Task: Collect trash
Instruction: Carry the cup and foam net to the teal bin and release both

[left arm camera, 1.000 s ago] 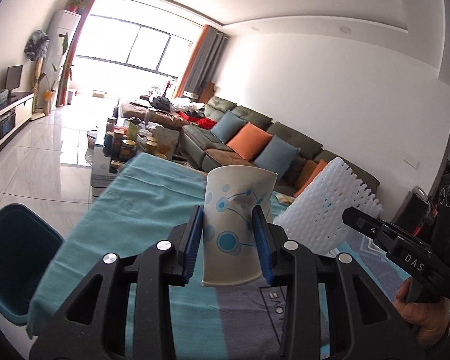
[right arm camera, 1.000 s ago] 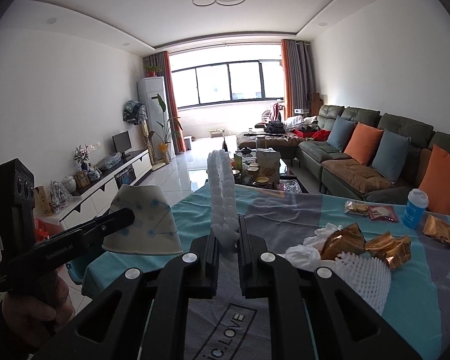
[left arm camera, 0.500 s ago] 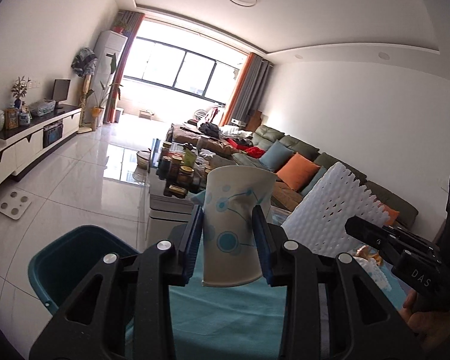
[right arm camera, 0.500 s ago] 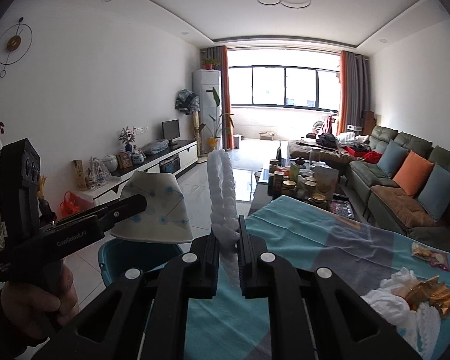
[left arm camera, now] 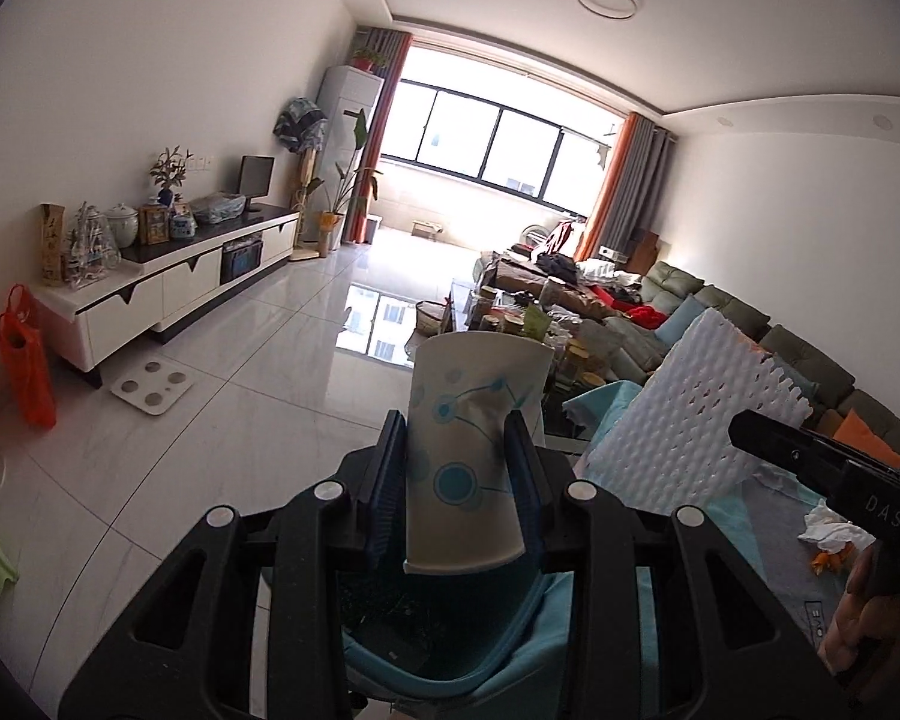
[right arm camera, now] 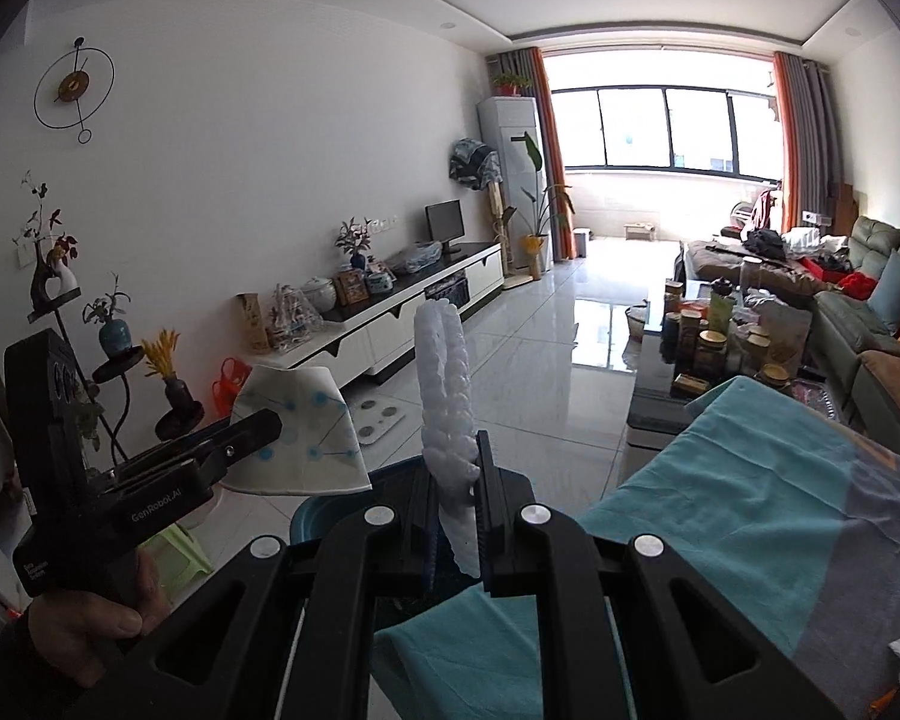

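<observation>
My left gripper (left arm camera: 453,429) is shut on a squashed white paper cup (left arm camera: 471,462) with blue dots, held upright. Straight below it shows the teal trash bin (left arm camera: 450,681) on the floor. My right gripper (right arm camera: 456,465) is shut on a white foam net sleeve (right arm camera: 447,384), which stands edge-on between its fingers. In the right wrist view the bin (right arm camera: 330,507) lies just beyond the fingers, and the left gripper (right arm camera: 267,426) holds the cup (right arm camera: 300,426) at the left. In the left wrist view the right gripper (left arm camera: 747,432) holds the foam net (left arm camera: 684,426) beside the cup.
The table with its teal cloth (right arm camera: 720,492) lies to the right; a tissue and wrappers (left arm camera: 831,534) rest on it. A coffee table with jars (right arm camera: 708,348) and a sofa (right arm camera: 870,312) stand beyond. A TV cabinet (left arm camera: 168,276), floor scale (left arm camera: 150,387) and green stool (right arm camera: 177,552) are at the left.
Both grippers have swung left, off the table. The bin, earlier at the lower left, now sits under them. Cup and foam net stay gripped.
</observation>
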